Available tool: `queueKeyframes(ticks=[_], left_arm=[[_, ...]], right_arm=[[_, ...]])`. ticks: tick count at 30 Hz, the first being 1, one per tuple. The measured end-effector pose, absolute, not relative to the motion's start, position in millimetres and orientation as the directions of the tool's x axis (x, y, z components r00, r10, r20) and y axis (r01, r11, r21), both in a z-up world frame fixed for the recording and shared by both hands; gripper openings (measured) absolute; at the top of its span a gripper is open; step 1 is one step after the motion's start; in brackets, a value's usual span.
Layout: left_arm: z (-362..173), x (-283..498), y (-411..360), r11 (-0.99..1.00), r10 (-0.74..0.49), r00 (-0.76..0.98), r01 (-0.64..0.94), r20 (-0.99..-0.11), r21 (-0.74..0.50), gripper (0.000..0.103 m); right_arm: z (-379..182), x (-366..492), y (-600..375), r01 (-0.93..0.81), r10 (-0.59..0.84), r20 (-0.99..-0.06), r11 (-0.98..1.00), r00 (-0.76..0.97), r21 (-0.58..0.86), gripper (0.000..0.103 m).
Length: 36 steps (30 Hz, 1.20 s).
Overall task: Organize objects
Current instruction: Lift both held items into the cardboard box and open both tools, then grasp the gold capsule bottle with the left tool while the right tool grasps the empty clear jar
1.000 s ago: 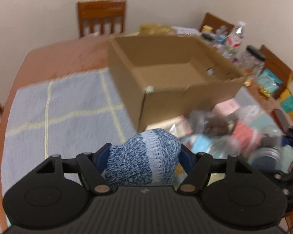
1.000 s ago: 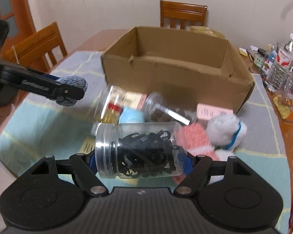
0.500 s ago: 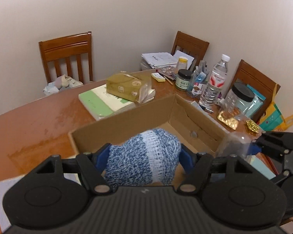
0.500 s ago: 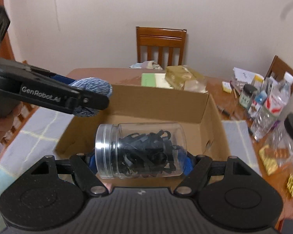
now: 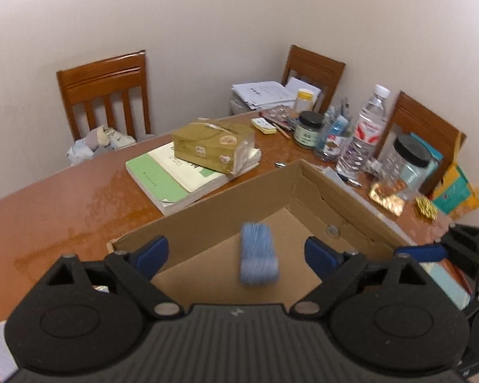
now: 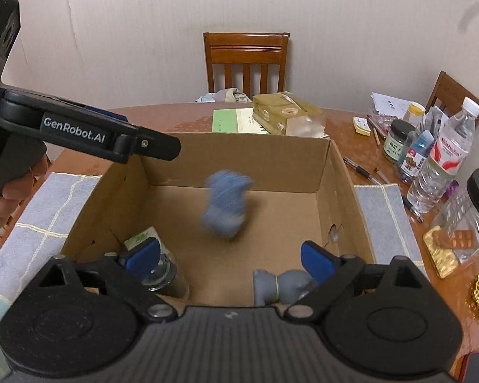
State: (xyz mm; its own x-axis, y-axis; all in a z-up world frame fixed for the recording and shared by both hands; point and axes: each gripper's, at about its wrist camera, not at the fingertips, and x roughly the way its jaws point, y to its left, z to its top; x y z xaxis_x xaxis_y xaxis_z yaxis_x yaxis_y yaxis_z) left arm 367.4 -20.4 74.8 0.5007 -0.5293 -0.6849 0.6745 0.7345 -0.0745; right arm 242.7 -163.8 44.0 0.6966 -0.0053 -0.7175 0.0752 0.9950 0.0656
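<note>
The left claw (image 5: 236,253) hangs over the brown cardboard box (image 6: 239,146) with its blue pads (image 5: 151,252) spread wide and nothing between them. A blue knitted sock bundle (image 6: 225,206) (smeared by motion blur) is inside the box, in mid-air or near the floor; I cannot tell which. The right claw (image 6: 230,257) is likewise spread apart and bare above the box's near side. Under it, a clear plastic jar (image 6: 163,274) lies in the near left corner and a grey soft bundle (image 6: 279,285) in the near right. The box sits on the round brown wooden surface (image 5: 64,210).
</note>
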Motion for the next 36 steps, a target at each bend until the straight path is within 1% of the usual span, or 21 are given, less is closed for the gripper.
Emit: queueKeyframes(ticks=[2,4,5,6,8,14,26,28,31,36], left_arm=[[81.4,357.1,-19.5,0.724,-0.539,0.513,0.688,-0.668,-0.055,0.092],[87.5,345.8,-14.0,0.702,-0.579,0.511,0.708,-0.635,-0.071,0.092],[89.6,341.5,-10.7,0.699,-0.591,0.504,0.709,-0.630,-0.088,0.094],[92.0,336.9,-7.4,0.699,-0.598,0.499,0.707,-0.627,-0.105,0.098],[95.7,325.8,0.3,0.703,-0.609,0.501,0.700,-0.615,-0.126,0.100],[88.6,281.1,25.8,0.745,-0.586,0.549,0.654,-0.596,-0.130,0.101],[28.9,194.7,53.3,0.838,-0.437,0.597,0.541,-0.673,-0.064,0.102],[16.1,184.1,54.3,0.851,-0.412,0.590,0.522,-0.695,-0.062,0.102],[-1.6,172.6,57.2,0.863,-0.401,0.565,0.498,-0.721,-0.090,0.102],[-22.7,160.6,55.7,0.885,-0.350,0.574,0.461,-0.740,-0.061,0.102]], right_arm=[[45.8,234.1,-162.9,0.073,-0.003,-0.713,0.995,0.701,0.067,0.098],[47.1,224.2,-162.9,0.066,0.002,-0.710,0.995,0.705,0.068,0.098],[48.7,218.5,-161.8,0.062,0.003,-0.707,0.996,0.708,0.066,0.098],[49.2,212.6,-161.8,0.059,0.004,-0.703,0.996,0.712,0.065,0.098],[49.8,201.6,-162.1,0.057,0.008,-0.699,0.996,0.715,0.070,0.100],[42.8,162.3,-157.8,0.045,0.012,-0.697,0.997,0.717,0.064,0.102],[5.5,89.7,-140.4,0.022,-0.024,-0.725,1.000,0.688,-0.013,0.103],[-0.8,80.1,-138.5,0.020,-0.023,-0.729,1.000,0.684,-0.014,0.103],[-7.0,70.9,-137.4,0.021,-0.026,-0.730,1.000,0.683,-0.016,0.103],[-15.7,58.7,-135.0,0.026,-0.010,-0.738,1.000,0.675,0.010,0.103]])
